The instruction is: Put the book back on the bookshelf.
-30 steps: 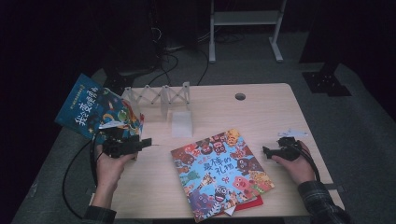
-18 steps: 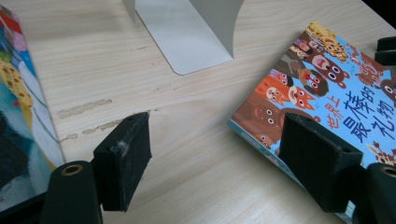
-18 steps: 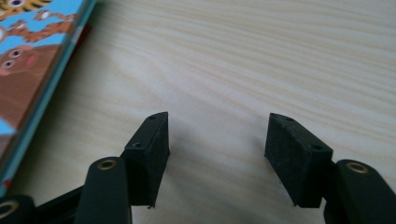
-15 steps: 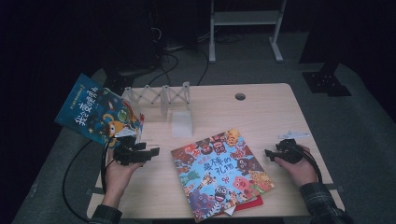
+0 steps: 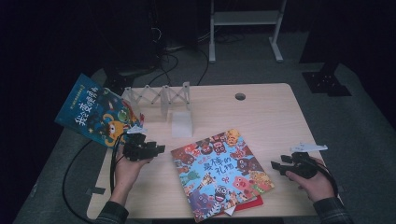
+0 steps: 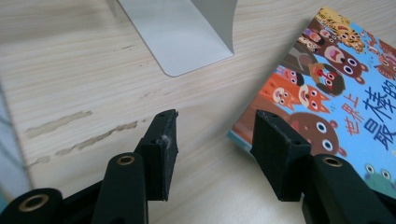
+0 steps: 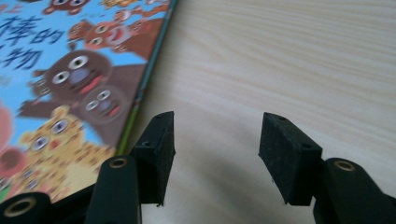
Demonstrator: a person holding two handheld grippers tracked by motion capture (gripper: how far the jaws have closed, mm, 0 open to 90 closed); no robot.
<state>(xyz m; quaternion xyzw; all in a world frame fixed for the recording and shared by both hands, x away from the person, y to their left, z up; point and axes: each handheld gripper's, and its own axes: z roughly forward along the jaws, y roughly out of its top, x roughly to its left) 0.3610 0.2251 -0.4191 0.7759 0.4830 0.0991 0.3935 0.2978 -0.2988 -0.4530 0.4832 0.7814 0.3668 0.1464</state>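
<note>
A colourful animal picture book [image 5: 219, 170] lies flat on the wooden table [image 5: 261, 112], on top of a red book [image 5: 254, 203]. My left gripper [image 5: 156, 150] stands open just left of it, with nothing between its jaws. In the left gripper view that gripper [image 6: 215, 144] points at the book's near corner [image 6: 336, 93]. My right gripper [image 5: 276, 166] is open off the book's right edge. In the right gripper view its fingertips [image 7: 217, 140] hover over bare wood, with the book [image 7: 70, 84] to their left.
A dark blue picture book [image 5: 95, 112] leans at the left end of a white folding rack [image 5: 159, 97] and overhangs the table's left edge. A white bookend [image 5: 181, 123] stands in front of the rack, its base plate [image 6: 187, 37] just beyond my left gripper. Cables trail off the left side.
My left gripper has moved right, away from the blue book and toward the animal book. The right gripper has hardly shifted.
</note>
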